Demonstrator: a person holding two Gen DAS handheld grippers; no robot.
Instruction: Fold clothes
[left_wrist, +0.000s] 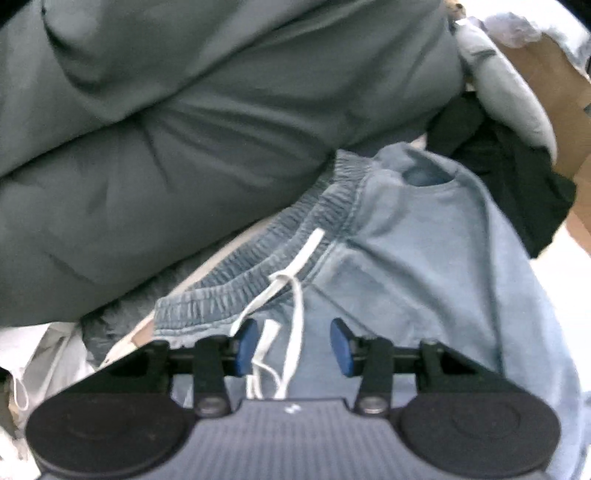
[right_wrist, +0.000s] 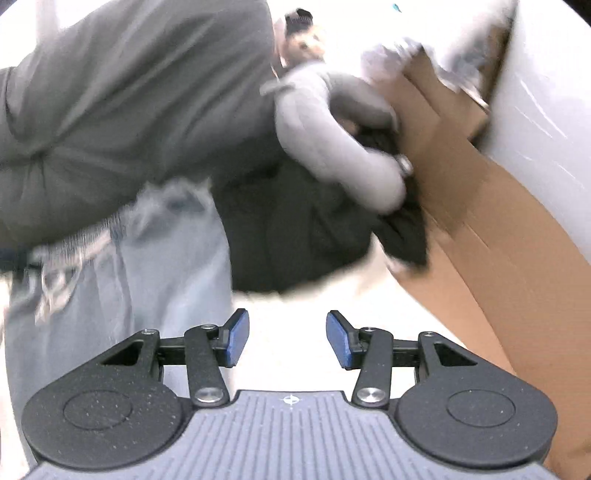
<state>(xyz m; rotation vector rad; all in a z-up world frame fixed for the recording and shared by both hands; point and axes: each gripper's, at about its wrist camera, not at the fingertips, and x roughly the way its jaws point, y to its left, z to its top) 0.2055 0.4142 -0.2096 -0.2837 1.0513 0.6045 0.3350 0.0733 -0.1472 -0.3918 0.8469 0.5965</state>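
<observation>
Light blue drawstring shorts (left_wrist: 424, 258) lie spread below me, their ribbed waistband (left_wrist: 280, 254) running up to the right. The white drawstring (left_wrist: 295, 295) hangs down between the blue pads of my left gripper (left_wrist: 293, 345), which stands open above the cloth and presses on nothing. In the right wrist view the same shorts (right_wrist: 155, 273) lie blurred at the left. My right gripper (right_wrist: 287, 339) is open over bare white surface (right_wrist: 295, 295), with nothing between its pads.
A large grey-green garment (left_wrist: 166, 129) bulges at the back, a black garment (left_wrist: 498, 155) and a pale grey one (left_wrist: 509, 96) beside it. A brown cardboard box (right_wrist: 480, 221) stands at the right. A small dog (right_wrist: 301, 33) shows at the far top.
</observation>
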